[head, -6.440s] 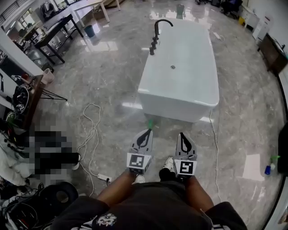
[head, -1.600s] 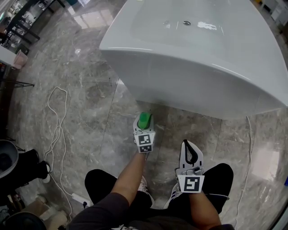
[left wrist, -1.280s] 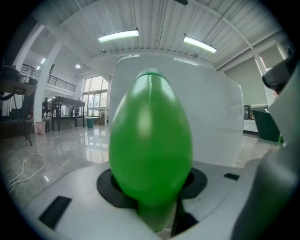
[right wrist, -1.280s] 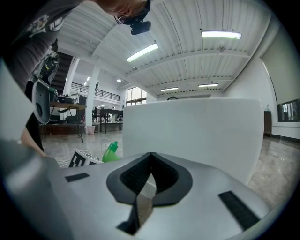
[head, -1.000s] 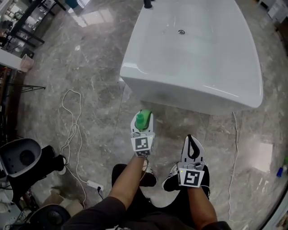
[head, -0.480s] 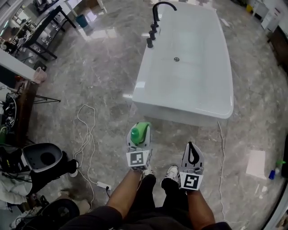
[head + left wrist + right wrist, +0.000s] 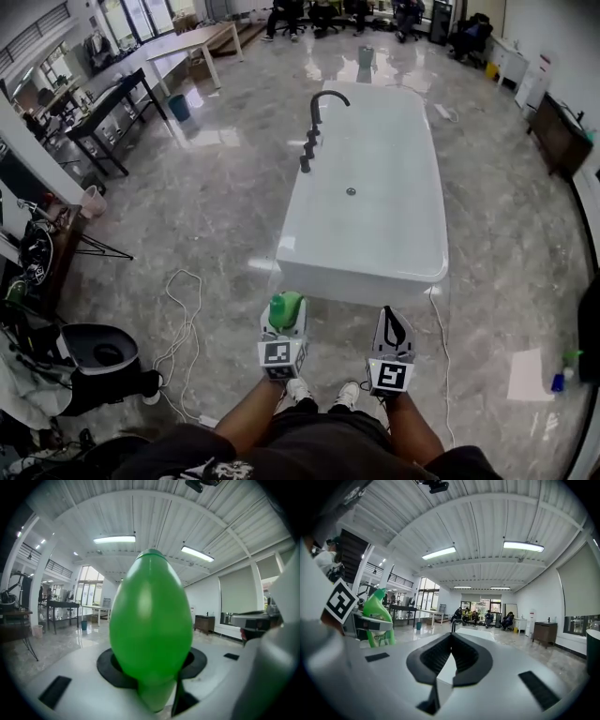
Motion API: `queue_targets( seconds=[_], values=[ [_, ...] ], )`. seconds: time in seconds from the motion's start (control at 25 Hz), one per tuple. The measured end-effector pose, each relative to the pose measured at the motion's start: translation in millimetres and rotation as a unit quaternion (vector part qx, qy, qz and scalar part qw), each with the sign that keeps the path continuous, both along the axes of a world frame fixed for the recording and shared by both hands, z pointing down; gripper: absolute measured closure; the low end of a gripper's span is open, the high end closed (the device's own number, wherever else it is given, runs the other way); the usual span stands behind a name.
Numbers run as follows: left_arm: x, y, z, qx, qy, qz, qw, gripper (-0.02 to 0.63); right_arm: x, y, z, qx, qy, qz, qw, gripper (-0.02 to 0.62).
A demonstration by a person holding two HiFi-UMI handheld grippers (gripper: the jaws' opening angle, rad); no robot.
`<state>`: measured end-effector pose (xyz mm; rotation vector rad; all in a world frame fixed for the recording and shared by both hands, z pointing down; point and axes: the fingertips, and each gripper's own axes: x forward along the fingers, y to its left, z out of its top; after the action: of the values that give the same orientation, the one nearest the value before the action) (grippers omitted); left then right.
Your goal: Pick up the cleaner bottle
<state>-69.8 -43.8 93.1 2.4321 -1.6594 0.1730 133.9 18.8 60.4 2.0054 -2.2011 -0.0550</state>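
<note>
The green cleaner bottle (image 7: 285, 308) is clamped between the jaws of my left gripper (image 7: 284, 321), held off the floor in front of my body. In the left gripper view the bottle (image 7: 151, 630) fills the middle, upright, with the gripper (image 7: 152, 670) shut on its lower part. My right gripper (image 7: 387, 317) hangs beside it to the right, jaws shut and empty. In the right gripper view its jaws (image 7: 451, 638) meet at the tips, and the bottle (image 7: 377, 615) shows at the left.
A white freestanding bathtub (image 7: 309, 267) with a black faucet (image 7: 319, 122) stands just ahead on the marble floor. A white cable (image 7: 183, 319) and a dark bin (image 7: 98, 356) lie left. A small blue bottle (image 7: 560, 354) sits far right. Tables (image 7: 112, 103) stand at the back left.
Both grippers have risen from near the floor as the person stood up. The green bottle stays in the left gripper, and the bathtub now lies farther ahead.
</note>
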Motion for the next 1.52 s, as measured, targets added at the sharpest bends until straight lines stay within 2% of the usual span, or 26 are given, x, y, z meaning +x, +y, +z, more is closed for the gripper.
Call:
queue_targets(
  seconds=[0.16, 0.36, 0.52, 1.36, 1.52],
  values=[
    [6, 12, -25, 0.023, 0.001, 0.025, 0.9994, 0.426, 2, 7, -17, 0.016, 0.001, 0.013, 1.0, 0.58],
    [9, 17, -40, 0.032, 0.01, 0.038, 0.9987, 0.426, 1, 12, -34, 0.034, 0.002, 0.013, 0.999, 0.58],
    [14, 20, -47, 0.038, 0.009, 0.047, 0.9981, 0.426, 4, 16, -32, 0.026, 0.005, 0.018, 0.999, 0.58],
    [10, 26, -40, 0.03, 0.013, 0.045, 0.9985, 0.426, 1, 16, -19, 0.006, 0.009, 0.018, 1.0, 0.58],
    [11, 25, -41, 0.031, 0.013, 0.044, 0.9985, 0.426, -1, 13, -25, 0.015, 0.005, 0.014, 1.0, 0.58]
  ],
)
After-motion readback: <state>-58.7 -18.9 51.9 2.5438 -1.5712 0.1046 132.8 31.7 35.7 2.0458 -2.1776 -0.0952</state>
